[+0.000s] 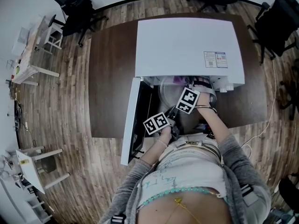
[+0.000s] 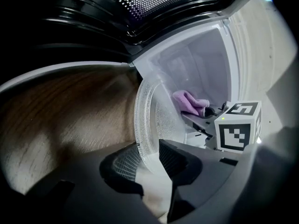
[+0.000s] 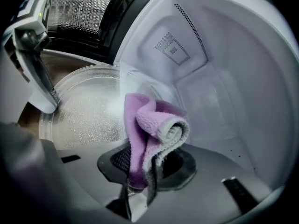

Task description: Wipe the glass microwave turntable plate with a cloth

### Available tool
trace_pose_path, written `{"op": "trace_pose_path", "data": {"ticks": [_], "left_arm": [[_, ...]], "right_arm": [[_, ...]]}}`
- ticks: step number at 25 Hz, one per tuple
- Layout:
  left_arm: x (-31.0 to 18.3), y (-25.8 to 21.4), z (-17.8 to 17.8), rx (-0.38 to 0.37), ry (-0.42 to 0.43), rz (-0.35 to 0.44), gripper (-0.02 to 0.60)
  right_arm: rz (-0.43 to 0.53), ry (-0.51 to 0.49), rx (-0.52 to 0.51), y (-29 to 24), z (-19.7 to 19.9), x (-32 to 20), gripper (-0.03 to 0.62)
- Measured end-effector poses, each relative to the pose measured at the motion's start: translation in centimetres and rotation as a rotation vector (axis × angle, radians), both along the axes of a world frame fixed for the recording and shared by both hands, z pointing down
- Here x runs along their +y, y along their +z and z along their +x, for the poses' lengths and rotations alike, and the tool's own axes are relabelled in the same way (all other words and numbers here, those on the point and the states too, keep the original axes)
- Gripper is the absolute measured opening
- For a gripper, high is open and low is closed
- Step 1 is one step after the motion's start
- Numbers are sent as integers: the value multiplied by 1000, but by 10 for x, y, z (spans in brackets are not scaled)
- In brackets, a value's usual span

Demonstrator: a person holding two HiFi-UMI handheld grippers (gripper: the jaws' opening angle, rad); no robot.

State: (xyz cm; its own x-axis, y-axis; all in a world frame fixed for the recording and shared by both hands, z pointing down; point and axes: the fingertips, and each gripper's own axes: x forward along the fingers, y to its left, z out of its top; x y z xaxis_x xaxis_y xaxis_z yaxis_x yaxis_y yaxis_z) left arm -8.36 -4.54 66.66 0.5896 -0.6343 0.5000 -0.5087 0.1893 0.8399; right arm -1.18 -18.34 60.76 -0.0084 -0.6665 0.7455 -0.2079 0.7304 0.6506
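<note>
The glass turntable plate (image 2: 156, 118) stands tilted on its edge at the microwave's mouth. My left gripper (image 2: 149, 160) is shut on its lower rim, one pad on each face. In the right gripper view the plate (image 3: 86, 111) lies to the left, with the left gripper's finger (image 3: 41, 80) clamped on its rim. My right gripper (image 3: 145, 164) is shut on a folded purple cloth (image 3: 152, 127), which bulges out past the jaws close to the plate's inner face. From the left gripper view the cloth (image 2: 189, 101) shows behind the plate. In the head view both marker cubes sit before the oven opening.
The white microwave (image 1: 187, 41) stands on a dark table (image 1: 110, 78), its door (image 1: 131, 120) swung open to the left. The white cavity walls (image 3: 219, 78) close round the right gripper. Office chairs (image 1: 74, 8) and small white tables stand on the wooden floor around.
</note>
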Motion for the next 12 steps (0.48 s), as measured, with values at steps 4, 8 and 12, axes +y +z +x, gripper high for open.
{"op": "trace_pose_path", "data": {"ticks": [4, 8, 12], "left_arm": [[0, -1, -1, 2, 2, 0, 127], [0, -2, -2, 4, 2, -3, 127], [0, -1, -1, 9, 4, -6, 126]], "right_arm": [[-5, 35, 3, 1, 11, 7, 107], [-13, 61, 8, 2, 22, 15, 109], [-28, 106, 3, 4, 38, 20, 107]]}}
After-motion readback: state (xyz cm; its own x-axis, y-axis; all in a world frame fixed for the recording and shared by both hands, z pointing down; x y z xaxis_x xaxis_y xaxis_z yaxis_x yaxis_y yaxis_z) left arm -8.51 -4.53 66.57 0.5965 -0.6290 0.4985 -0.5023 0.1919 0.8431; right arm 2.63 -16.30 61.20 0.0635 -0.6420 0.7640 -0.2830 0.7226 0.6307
